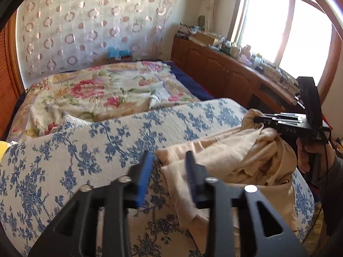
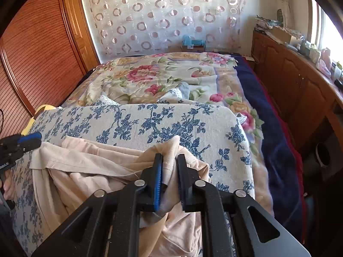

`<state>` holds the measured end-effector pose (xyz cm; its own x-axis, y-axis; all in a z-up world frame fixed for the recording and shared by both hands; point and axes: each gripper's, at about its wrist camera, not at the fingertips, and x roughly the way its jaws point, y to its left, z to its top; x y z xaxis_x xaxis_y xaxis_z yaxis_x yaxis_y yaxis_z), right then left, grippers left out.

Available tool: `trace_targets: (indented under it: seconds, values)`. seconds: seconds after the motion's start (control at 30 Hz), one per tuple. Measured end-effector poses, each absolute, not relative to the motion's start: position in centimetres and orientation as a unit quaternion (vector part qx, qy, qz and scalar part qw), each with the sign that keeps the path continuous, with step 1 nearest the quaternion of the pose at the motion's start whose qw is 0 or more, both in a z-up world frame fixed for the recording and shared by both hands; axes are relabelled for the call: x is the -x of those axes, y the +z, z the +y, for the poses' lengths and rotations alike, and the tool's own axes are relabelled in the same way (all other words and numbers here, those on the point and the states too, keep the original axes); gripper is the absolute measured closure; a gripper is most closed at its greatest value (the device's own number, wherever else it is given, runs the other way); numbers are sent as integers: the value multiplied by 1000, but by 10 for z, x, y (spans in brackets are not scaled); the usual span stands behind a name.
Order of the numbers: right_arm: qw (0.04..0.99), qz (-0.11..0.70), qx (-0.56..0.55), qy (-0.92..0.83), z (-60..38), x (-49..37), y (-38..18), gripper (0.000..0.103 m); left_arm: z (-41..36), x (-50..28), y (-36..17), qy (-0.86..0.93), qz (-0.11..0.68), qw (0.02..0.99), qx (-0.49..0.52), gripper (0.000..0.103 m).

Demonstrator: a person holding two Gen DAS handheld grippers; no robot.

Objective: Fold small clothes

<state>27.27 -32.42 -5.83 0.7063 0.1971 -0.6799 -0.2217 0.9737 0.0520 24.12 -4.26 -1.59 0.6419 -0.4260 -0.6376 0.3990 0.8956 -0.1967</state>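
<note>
A crumpled beige garment (image 1: pixel 231 156) lies on a board covered in blue-flowered white cloth (image 1: pixel 107 141). My left gripper (image 1: pixel 169 156) is open just above the garment's left corner, with cloth lying between its fingers. My right gripper (image 2: pixel 169 160) is shut on a bunched fold of the same garment (image 2: pixel 103 167) and holds it raised; it also shows in the left wrist view (image 1: pixel 257 120) at the garment's right end. In the right wrist view the left gripper (image 2: pixel 32 139) hovers at the garment's left edge.
A bed with a pink-flowered quilt (image 1: pixel 103 94) lies behind the board (image 2: pixel 171 120). A dark blue blanket (image 2: pixel 268 117) runs along its right side. Wooden cabinets (image 1: pixel 225 70) with clutter stand under the window. A wooden wardrobe (image 2: pixel 32 53) stands at the left.
</note>
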Motion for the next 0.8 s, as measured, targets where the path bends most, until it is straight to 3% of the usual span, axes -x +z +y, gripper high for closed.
trace_targets:
  seconds: [0.07, 0.1, 0.2, 0.4, 0.8]
  values:
    - [931, 352, 22, 95, -325, -267, -50, 59, -37, -237, -11, -233, 348, 908, 24, 48]
    - [934, 342, 26, 94, -326, -259, -48, 58, -34, -232, -9, -230, 345, 910, 22, 34]
    - [942, 314, 34, 110, -324, -224, -32, 58, -28, -217, -3, -239, 334, 911, 24, 23]
    - [927, 323, 61, 179, -307, -135, -30, 58, -28, -186, -4, -242, 333, 911, 11, 22]
    - [882, 400, 89, 233, -262, -30, -104, 58, -24, -137, -8, -232, 336, 913, 2, 22]
